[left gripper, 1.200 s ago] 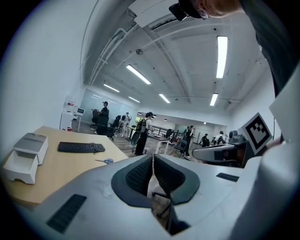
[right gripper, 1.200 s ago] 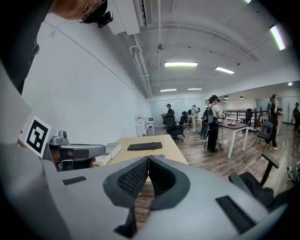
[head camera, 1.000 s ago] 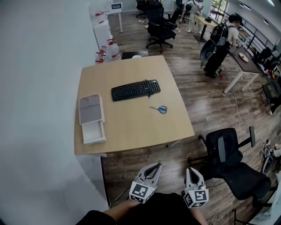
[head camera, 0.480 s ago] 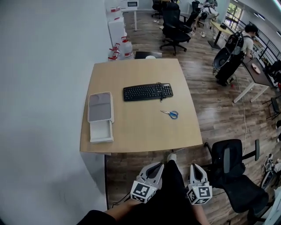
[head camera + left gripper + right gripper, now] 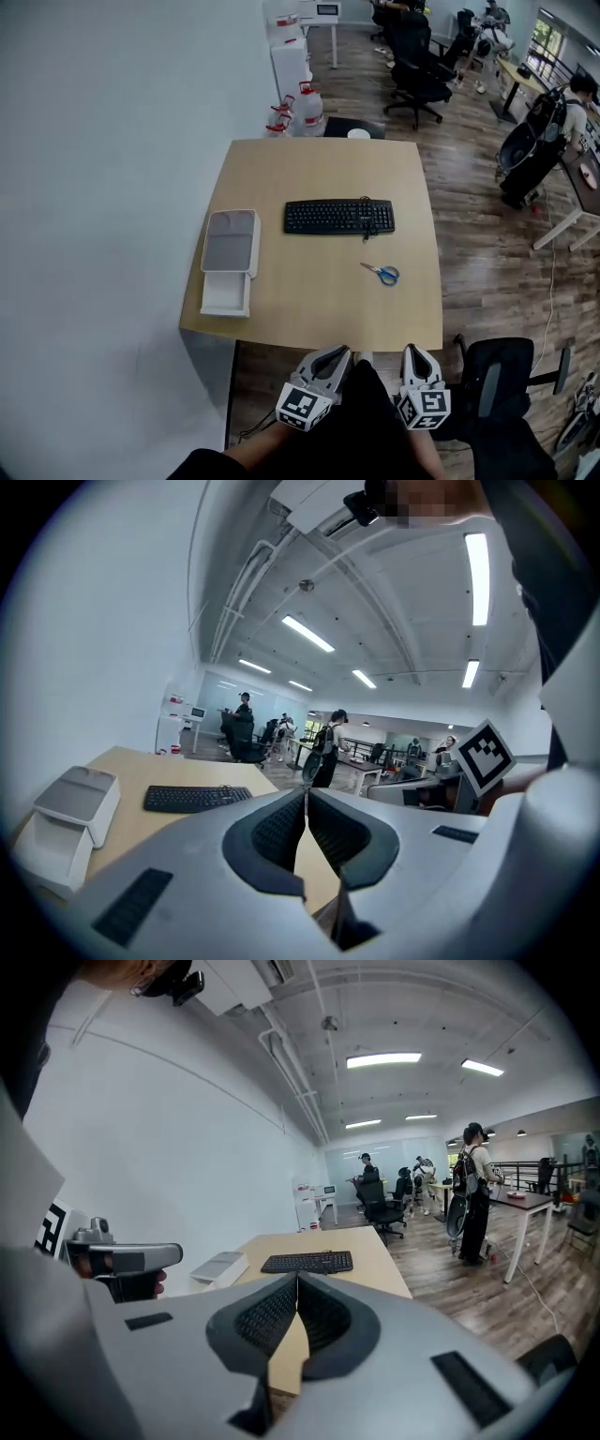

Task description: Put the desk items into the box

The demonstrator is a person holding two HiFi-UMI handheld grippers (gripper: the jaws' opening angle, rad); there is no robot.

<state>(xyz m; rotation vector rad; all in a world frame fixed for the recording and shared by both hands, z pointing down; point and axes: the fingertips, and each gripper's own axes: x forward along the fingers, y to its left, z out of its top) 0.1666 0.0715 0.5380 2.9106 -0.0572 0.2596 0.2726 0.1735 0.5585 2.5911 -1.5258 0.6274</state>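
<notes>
Closer than a second ago, the person has walked up. The near edge of the wooden desk [image 5: 309, 314] now sits just ahead of both grippers, where a strip of plank floor lay between before. The left gripper [image 5: 333, 353] and right gripper [image 5: 419, 352] are held low by the person's waist. Each has its ribbed dark pads pressed together with nothing between them (their own views show the same tight seam).

Three things lie on the pale, smooth desktop. A flat black keyboard [image 5: 339, 217] lies mid-desk, its long axis running side to side. Nearer, to its right, are small scissors [image 5: 382, 273], with the blue loop handles toward the right edge and the blades pointing left and slightly away. Along the left edge sits the box [image 5: 225, 298], a white rectangular tray with its grey lid [image 5: 232, 240] folded open beyond it, long axis running away from the person.

A black office chair [image 5: 497, 375] stands off the near right corner. Water bottles [image 5: 307, 103] cluster on the floor past the far edge.
</notes>
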